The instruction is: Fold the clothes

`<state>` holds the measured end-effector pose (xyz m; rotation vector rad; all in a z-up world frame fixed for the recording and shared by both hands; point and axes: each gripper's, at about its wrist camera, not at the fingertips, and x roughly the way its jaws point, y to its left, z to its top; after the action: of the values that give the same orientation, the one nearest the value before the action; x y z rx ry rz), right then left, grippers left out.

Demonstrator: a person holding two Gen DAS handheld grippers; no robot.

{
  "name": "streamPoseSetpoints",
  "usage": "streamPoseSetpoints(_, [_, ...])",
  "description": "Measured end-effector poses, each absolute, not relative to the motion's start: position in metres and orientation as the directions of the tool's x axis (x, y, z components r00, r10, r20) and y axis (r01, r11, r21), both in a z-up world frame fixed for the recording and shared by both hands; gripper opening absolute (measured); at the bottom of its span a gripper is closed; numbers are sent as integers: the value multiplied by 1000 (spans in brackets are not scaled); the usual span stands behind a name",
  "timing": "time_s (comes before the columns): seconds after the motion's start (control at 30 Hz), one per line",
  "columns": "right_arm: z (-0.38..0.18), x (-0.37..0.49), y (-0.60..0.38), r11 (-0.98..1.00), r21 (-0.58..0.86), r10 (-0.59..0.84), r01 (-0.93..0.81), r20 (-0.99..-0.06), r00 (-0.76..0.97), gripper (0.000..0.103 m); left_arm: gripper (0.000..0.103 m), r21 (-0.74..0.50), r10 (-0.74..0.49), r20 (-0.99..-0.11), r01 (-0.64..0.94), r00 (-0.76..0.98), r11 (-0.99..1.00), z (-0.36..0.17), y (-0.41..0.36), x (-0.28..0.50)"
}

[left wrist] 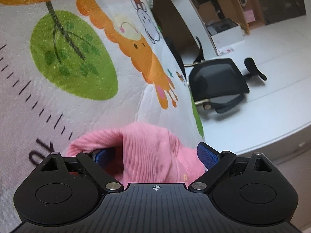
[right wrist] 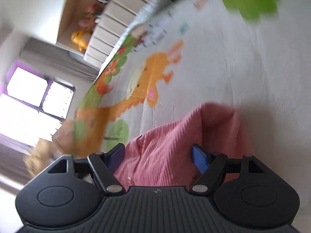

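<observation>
The pink ribbed garment (left wrist: 147,151) lies bunched on the cartoon-printed bedspread (left wrist: 124,104), close to the bed's edge, and serves as the landmark here. The left tool (left wrist: 153,155) hovers right over it with its blue pads (left wrist: 207,156) spread wide; the cloth bulges up between them, and the right-hand pad stands clear of the fabric (the other pad is half hidden by a fold, so contact there cannot be judged). Beyond the garment, off the bed, a black office chair (left wrist: 217,81) lies tipped on the pale floor (left wrist: 272,77).

In the blurred right wrist view, the right tool (right wrist: 157,156) also straddles the garment (right wrist: 175,143), jaws apart, the ribbed cloth filling the gap without looking pinched. Past the garment, an orange printed animal (right wrist: 151,77) shows on the bedspread (right wrist: 233,68).
</observation>
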<state>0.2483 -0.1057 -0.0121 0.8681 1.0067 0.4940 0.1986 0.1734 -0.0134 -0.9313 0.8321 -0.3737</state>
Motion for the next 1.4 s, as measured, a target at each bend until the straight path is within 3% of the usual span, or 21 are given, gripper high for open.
streamPoseSetpoints(0.2, [8,273,-69,686,702,645,-190,-467,605,75,94,-747,-479,-468,-43,743,663,11,182,203])
streamPoseSetpoints(0.33, [36,262,-37,877,393,460,-278,-516,723,75,94,-528,-289,-596,-96,749,844,36,168,187])
streamPoseSetpoints(0.4, [45,241,-26,918,243,395,-313,-510,764,75,94,-396,-205,-597,-63,776,916,53,154,169])
streamPoseSetpoints(0.5, [54,209,-7,916,123,393,-381,-466,793,75,95,-379,-299,-501,104,812,919,81,131,157])
streamPoseSetpoints(0.57, [56,200,6,881,154,464,-447,-461,756,75,96,-424,-411,-441,218,798,879,88,115,160])
streamPoseSetpoints(0.63, [47,192,23,848,162,513,-504,-490,705,75,96,-456,-480,-444,271,757,848,76,105,173])
streamPoseSetpoints(0.73, [17,181,45,834,60,479,-549,-575,664,75,96,-445,-442,-555,197,705,873,23,98,187])
streamPoseSetpoints(0.83, [-8,169,49,804,-48,459,-592,-584,670,76,96,-423,-446,-509,237,736,874,-6,96,174])
streamPoseSetpoints(1.0, [-6,182,45,799,-54,456,-599,-596,661,89,97,-304,-405,-475,286,781,909,-14,84,159])
streamPoseSetpoints(1.23, [-10,186,44,855,-4,408,-519,-614,675,97,97,-341,-420,-453,283,786,897,-14,85,160])
streamPoseSetpoints(1.27, [-9,187,43,861,17,406,-508,-625,667,102,97,-345,-423,-450,283,787,895,-14,86,161])
streamPoseSetpoints(1.4, [-7,189,37,871,101,414,-480,-676,610,103,97,-366,-435,-439,286,786,886,-16,90,162])
